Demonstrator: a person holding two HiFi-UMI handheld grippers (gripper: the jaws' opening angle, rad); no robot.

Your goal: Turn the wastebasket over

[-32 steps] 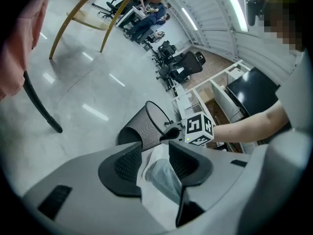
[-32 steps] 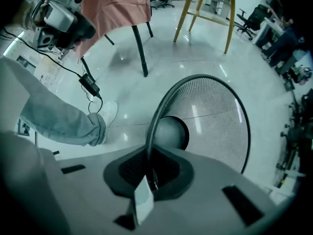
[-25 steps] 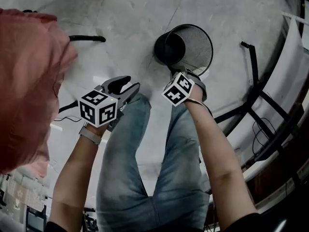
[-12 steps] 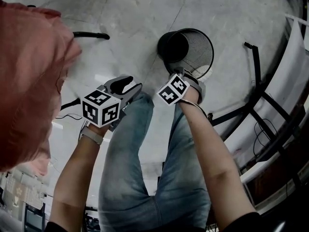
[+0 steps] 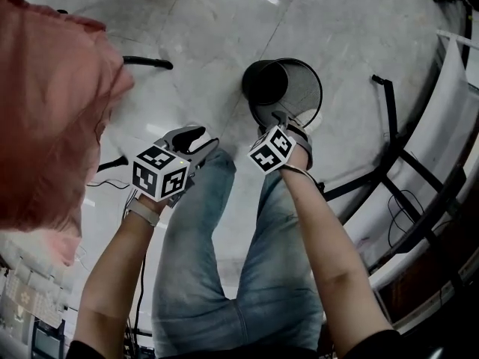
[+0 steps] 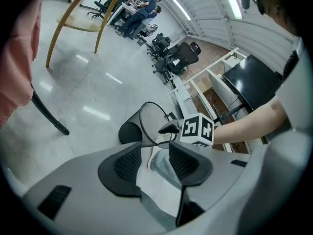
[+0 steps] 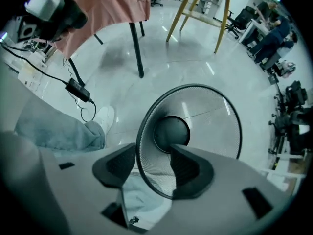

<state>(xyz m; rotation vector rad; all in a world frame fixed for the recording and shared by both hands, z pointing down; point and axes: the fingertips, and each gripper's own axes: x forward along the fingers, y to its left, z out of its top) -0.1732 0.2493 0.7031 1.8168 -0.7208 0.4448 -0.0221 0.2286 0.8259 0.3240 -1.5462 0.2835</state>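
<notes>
Right gripper view: the right gripper points down into the black mesh wastebasket. Its jaws are opening with the rim between them, one jaw inside and one outside, and the pads are not pressing. The basket sits on the floor with its mouth facing up. The left gripper is held off to the side, jaws apart on nothing. Beside the basket are the person's jeans leg and white shoe. Farther out lie a power adapter on its cable, a black leg under pink cloth, and wooden stand legs. The floor is pale and glossy, with office chairs beyond.
</notes>
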